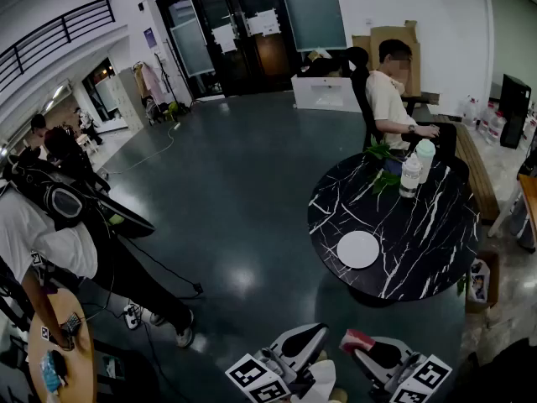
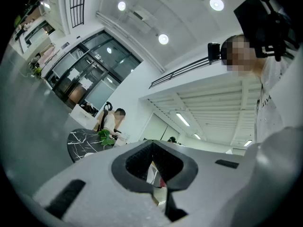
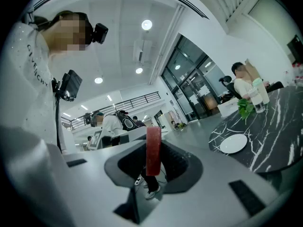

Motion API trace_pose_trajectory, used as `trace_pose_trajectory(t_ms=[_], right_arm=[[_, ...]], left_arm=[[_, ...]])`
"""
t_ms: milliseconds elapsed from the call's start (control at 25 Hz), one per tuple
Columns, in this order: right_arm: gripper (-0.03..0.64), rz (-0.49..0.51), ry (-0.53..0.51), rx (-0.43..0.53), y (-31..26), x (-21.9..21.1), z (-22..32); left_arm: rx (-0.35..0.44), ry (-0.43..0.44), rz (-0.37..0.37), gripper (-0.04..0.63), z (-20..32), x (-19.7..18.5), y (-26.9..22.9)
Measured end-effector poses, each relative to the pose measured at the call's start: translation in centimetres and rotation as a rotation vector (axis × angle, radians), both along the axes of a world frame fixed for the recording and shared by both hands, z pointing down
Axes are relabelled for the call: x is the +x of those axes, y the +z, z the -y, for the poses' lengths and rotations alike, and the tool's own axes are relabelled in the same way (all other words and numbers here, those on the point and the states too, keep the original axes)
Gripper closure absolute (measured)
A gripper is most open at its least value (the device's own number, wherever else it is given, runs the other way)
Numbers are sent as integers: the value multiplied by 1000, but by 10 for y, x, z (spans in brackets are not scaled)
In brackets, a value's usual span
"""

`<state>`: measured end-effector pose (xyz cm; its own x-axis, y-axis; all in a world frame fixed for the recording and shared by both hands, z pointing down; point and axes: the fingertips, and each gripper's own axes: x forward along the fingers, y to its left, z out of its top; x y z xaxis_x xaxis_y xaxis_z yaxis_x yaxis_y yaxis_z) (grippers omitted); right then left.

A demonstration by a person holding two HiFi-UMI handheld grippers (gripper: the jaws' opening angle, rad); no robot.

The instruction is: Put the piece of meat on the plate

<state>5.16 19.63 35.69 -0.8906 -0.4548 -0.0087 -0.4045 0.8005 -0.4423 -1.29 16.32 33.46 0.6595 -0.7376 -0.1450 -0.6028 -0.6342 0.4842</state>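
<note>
The plate is set on the near left part of the round table, which stands at the right of the scene. Two bottles and a plant are placed at the table's far edge, and a person is seated behind it. Nearer than the table, the left gripper and the right gripper are held side by side. The piece of meat is lodged between the right one's jaws. At the near left, a second person is positioned beside a small table.
</note>
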Motion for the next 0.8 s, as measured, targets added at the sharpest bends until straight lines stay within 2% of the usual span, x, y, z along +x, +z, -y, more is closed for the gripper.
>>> trace_pose_trajectory(t_ms=[120,280,520,800], right_arm=[[531,-13,10,-19,9,-3,27],[530,-60,24,-49,21,-2,65],[530,-99,59,-46,34,-8,144],[529,-173,96,-193,75,-21,213]], left_arm=[[-10,15,16,588,28,-3,15],[-43,21,-10,588,72,-9,36],[-36,67,18,588,153,-10,61],[-110,93,56,588,215,-15,96]])
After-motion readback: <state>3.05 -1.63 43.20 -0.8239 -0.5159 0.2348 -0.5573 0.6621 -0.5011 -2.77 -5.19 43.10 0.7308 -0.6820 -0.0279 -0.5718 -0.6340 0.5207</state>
